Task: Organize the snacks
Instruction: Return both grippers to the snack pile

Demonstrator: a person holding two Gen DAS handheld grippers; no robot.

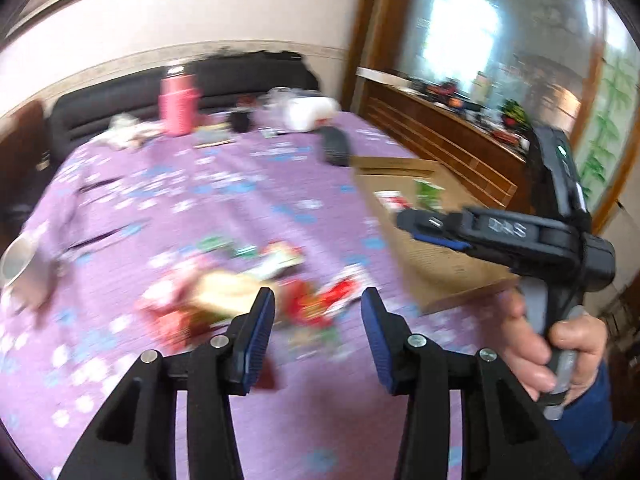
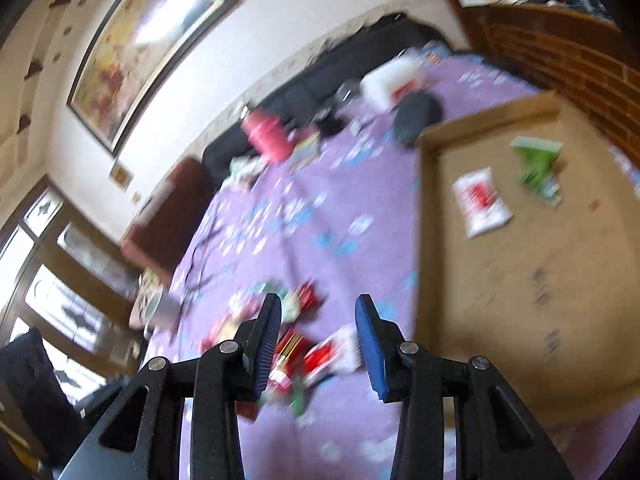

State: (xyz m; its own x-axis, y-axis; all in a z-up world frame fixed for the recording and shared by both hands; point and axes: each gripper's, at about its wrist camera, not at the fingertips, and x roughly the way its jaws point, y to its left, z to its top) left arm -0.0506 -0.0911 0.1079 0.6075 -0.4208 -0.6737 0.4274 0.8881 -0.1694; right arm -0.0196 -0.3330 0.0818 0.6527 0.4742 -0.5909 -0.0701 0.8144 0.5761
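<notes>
Both claws — left claw (image 1: 318, 312), right claw (image 2: 318, 320) — gape empty; the blurred snack pile (image 1: 256, 292) defies reading.

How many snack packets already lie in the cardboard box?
2. A white packet with red print lies nearer the box's left wall, and a green packet lies beyond it to the right. The cardboard box floor is otherwise bare; blur could hide something small.

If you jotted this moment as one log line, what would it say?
left gripper: jaws open, empty | right gripper: same | cardboard box: two packets | snack pile: on tablecloth
</notes>
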